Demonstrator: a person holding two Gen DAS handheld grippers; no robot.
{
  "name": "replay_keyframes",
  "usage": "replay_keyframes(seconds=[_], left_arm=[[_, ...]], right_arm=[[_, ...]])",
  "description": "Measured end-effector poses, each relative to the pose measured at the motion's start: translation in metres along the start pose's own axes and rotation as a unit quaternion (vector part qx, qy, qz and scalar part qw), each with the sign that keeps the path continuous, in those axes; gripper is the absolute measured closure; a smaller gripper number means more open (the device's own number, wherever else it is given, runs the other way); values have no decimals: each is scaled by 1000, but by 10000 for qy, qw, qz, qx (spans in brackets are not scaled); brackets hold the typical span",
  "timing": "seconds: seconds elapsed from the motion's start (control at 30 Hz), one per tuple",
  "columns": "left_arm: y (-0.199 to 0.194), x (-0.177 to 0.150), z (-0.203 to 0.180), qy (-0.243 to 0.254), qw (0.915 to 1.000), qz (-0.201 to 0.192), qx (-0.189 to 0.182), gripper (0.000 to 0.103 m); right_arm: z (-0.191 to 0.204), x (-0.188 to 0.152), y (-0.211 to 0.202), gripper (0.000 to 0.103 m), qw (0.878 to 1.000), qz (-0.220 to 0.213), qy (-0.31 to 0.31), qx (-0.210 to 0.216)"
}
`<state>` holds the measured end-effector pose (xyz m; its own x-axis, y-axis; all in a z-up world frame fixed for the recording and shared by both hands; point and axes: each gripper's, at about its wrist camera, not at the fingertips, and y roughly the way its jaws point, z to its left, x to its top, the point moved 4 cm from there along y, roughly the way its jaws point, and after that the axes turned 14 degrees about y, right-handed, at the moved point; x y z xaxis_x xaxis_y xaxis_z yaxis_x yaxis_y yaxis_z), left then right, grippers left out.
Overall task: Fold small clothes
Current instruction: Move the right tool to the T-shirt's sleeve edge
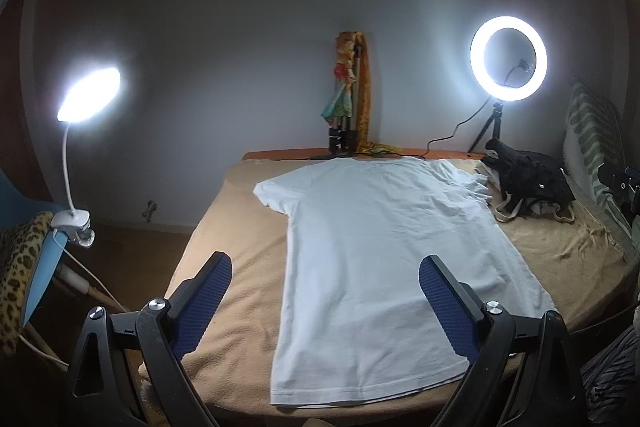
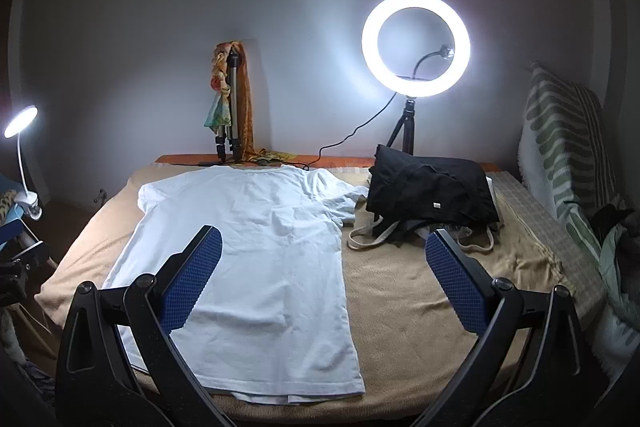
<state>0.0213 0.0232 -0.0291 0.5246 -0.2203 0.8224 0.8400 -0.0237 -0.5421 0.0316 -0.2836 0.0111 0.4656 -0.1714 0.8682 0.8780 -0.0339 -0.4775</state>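
Observation:
A white t-shirt (image 1: 372, 267) lies spread flat on a tan blanket (image 1: 240, 267), hem toward me and neck toward the far wall. It also shows in the right wrist view (image 2: 256, 267). My left gripper (image 1: 326, 267) is open and empty, held above the shirt's lower left part. My right gripper (image 2: 324, 243) is open and empty, held above the shirt's right edge and the blanket (image 2: 400, 287) beside it. The right sleeve (image 2: 340, 203) is a little rumpled.
A pile of black clothes (image 2: 432, 191) on a cloth bag lies at the back right. A ring light (image 2: 416, 45) on a tripod and a folded tripod with a scarf (image 2: 232, 107) stand at the back. A clip lamp (image 1: 88, 95) is at the left. A patterned cushion (image 2: 560, 147) leans at the right.

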Motion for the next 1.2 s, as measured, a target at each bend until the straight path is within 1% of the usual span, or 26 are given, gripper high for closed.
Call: replay_keyframes(seconds=[0.03,0.07,0.1,0.13,0.2,0.27,0.33,0.37,0.4,0.47,0.53,0.57,0.63,0.67,0.7,0.77,0.83,0.87,0.93,1.0,1.1,1.2], left_arm=[[3,-4,5,-49,10000,65,14,7],[5,-8,8,-108,9999,132,9,8],[8,-13,12,-182,9996,200,-26,12],[11,-19,17,-275,9992,291,-82,16],[19,-31,24,-491,9970,507,-316,30],[27,-46,30,-671,9942,707,-456,35],[31,-64,35,-832,9921,828,-440,40],[33,-72,36,-888,9910,897,-440,49],[35,-79,37,-939,9897,979,-451,59],[42,-93,39,-1081,9862,1136,-525,66],[48,-102,40,-1209,9835,1204,-600,67],[51,-108,41,-1260,9820,1246,-654,68],[56,-115,41,-1317,9790,1348,-775,70],[60,-117,41,-1337,9771,1410,-863,71],[63,-120,40,-1368,9755,1457,-921,71],[67,-124,42,-1503,9714,1499,-1068,72],[72,-128,41,-1540,9693,1560,-1117,72],[75,-130,41,-1558,9678,1608,-1148,72],[80,-135,40,-1595,9646,1681,-1258,72],[84,-138,39,-1591,9633,1729,-1295,72],[89,-142,35,-1585,9606,1800,-1402,72],[97,-146,34,-1604,9571,1893,-1494,72]], right_arm=[[4,0,4,0,9999,56,-44,89],[11,3,13,0,9993,184,-105,304],[14,3,18,0,9987,255,-130,427],[23,7,30,0,9970,394,-179,643],[36,10,45,0,9938,575,-268,918],[56,15,65,0,9880,835,-415,1230],[72,20,81,0,9832,1099,-545,1351],[84,23,91,0,9797,1273,-586,1433],[94,27,99,0,9767,1419,-583,1500],[117,36,117,0,9694,1708,-494,1694],[137,41,130,0,9631,1887,-430,1872],[155,43,140,0,9573,2024,-434,2016],[178,43,152,0,9519,2156,-503,2120],[196,42,163,2,9487,2233,-602,2157],[208,40,170,5,9470,2276,-683,2163],[234,37,190,9,9431,2364,-873,2169],[252,33,207,11,9386,2486,-954,2195],[267,28,222,13,9353,2600,-984,2190],[283,21,242,14,9303,2765,-1004,2190],[304,12,268,17,9248,2939,-1057,2173],[329,-2,299,17,9177,3153,-1107,2146],[353,-24,335,17,9108,3398,-1141,2047]])
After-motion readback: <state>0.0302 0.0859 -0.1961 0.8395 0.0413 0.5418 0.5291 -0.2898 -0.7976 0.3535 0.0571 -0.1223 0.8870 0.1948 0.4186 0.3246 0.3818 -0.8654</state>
